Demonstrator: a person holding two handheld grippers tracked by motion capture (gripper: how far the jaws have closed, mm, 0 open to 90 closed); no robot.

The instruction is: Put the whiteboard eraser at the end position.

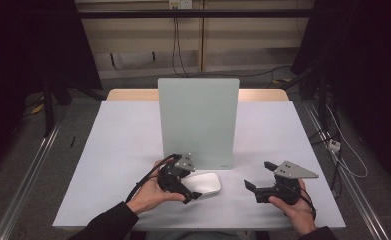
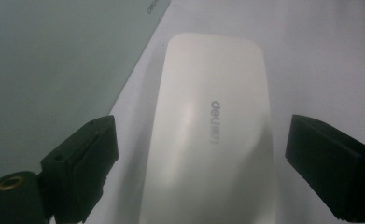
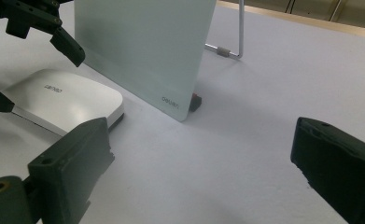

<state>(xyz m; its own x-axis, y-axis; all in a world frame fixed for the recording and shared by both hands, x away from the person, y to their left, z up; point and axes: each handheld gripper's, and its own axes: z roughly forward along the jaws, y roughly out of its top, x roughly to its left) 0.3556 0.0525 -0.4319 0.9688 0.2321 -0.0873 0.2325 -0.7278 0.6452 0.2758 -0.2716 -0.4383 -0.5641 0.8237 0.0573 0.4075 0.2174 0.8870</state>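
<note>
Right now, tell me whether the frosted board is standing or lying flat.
Standing. The frosted board rises upright from the table, propped by a wire stand behind it.

The high view looked forward and down over the whole bench [image 1: 123,150]. Each claw camera sat low and close; both shared the white eraser [image 2: 213,140] beside the upright board [image 3: 143,46].

Pale green-grey board [image 1: 198,120] upright at mid-table, branded "deli" at lower corner. White-covered table [image 1: 118,150] beneath it, wooden edge [image 1: 133,95] exposed behind the board. Flat white rounded block [image 1: 205,183] lying just in front of the board's base, same brand printed on top, dark underside. Bent wire stand [image 3: 238,28] behind the board, and a small red-and-black foot [image 3: 196,100] at its bottom corner. Black cables [image 1: 177,45] hanging on the wall beyond the board; white plug [image 1: 334,145] on the floor well to its right.
</note>
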